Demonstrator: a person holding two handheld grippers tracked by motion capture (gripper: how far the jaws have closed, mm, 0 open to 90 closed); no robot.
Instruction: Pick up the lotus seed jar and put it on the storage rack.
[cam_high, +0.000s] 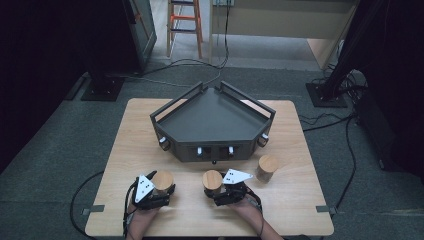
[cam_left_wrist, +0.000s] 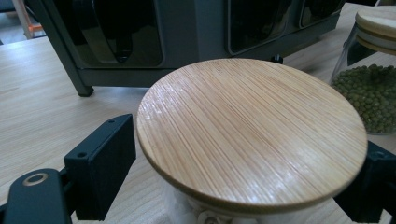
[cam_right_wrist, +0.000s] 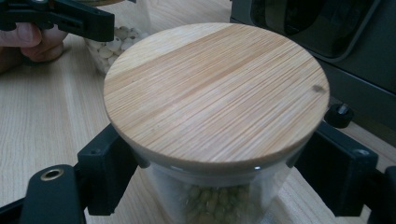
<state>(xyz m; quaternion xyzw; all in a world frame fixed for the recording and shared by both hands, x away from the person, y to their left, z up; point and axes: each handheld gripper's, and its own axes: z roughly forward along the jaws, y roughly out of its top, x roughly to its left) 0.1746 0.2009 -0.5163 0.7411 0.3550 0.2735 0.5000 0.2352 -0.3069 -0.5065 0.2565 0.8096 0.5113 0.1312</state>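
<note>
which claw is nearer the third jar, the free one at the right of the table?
Right. The right claw, around the green-bean jar, sits just left of the free jar; the left claw, around the white-bean jar, is farther left.

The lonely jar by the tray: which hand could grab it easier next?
Right, probably. The lone jar stands on the right gripper side, much nearer than the left gripper. But its jaws hug the green-bean jar now, so that goes first.

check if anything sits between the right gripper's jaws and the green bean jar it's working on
Nothing visible does. The right gripper has one jaw at each side of the green bean jar, right under its bamboo lid, with no other object between. The white bean jar stands off behind.
</note>
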